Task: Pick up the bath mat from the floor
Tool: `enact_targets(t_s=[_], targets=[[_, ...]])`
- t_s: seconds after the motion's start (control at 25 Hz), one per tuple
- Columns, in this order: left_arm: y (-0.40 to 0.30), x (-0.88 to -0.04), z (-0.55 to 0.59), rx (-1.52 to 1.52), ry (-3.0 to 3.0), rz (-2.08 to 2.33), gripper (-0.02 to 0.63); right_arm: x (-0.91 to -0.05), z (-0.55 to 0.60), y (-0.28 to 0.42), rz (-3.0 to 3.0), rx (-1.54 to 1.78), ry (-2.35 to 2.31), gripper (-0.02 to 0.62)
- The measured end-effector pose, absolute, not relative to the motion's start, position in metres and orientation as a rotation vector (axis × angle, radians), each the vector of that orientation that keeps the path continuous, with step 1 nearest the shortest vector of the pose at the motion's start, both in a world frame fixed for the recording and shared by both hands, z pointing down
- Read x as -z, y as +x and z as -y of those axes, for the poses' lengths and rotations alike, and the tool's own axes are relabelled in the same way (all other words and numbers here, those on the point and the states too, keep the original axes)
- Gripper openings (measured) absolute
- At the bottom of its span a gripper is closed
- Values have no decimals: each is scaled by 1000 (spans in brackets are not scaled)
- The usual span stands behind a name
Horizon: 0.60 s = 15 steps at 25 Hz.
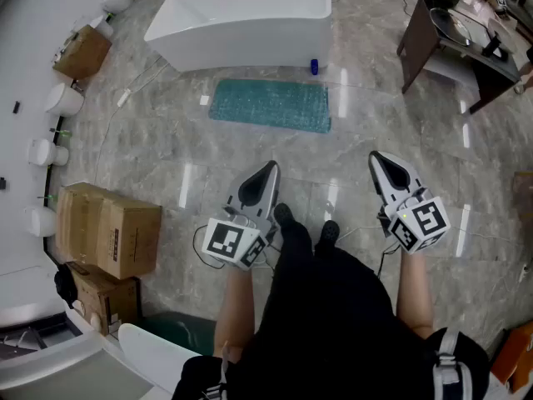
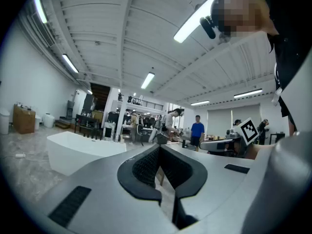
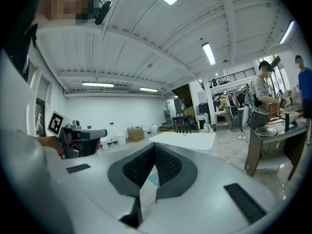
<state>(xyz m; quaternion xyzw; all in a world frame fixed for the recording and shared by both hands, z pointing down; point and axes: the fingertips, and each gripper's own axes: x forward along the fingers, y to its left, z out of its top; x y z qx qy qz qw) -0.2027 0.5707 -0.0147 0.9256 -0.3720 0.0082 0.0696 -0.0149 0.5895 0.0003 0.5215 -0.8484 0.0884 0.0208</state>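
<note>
Head view shows left gripper (image 1: 269, 168) and right gripper (image 1: 376, 157) level, jaws closed and empty, presumably because the bath mat (image 1: 271, 105) lies far ahead, unreached.

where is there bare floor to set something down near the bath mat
Bare floor: between the bath mat and the person's shoes; between the mat and the cardboard boxes; between the mat and the dark table. Crowded: white tubs along the left wall, and a blue bottle by the bathtub.
</note>
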Motion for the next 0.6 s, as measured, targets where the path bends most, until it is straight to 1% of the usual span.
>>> enact_targets(t_s=[0.4,0.6], targets=[[-191,16,-577,-44,2800,1145,12,3,-597,0,2624,-243,1632,12],[-180,21,-575,-56,2810,1156,12,-1,-596,13,2622,-280,1634,14]])
